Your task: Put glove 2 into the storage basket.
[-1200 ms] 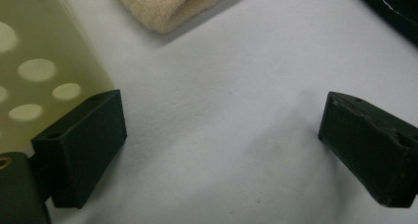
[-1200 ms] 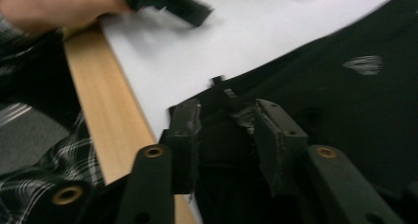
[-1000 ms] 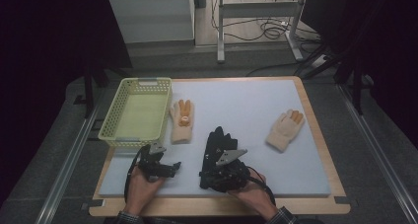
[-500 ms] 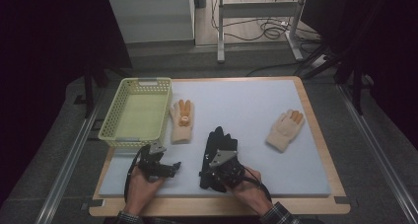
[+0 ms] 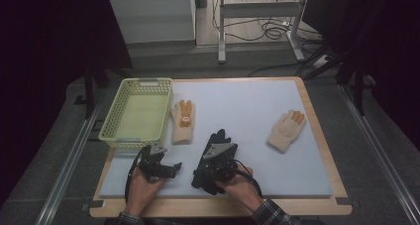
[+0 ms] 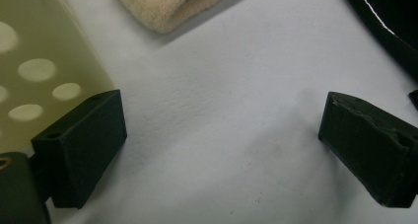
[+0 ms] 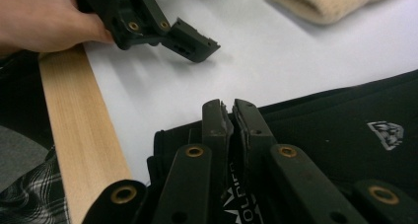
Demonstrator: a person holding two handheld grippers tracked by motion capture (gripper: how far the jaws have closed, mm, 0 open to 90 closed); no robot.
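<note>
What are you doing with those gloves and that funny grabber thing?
A person sits at a table with a gripper in each hand. The right gripper is shut on the cuff edge of a black glove lying flat near the front. The left gripper rests open on the white mat, holding nothing. Two tan gloves lie apart, one beside the yellow-green basket, one to the right. The basket has nothing inside.
</note>
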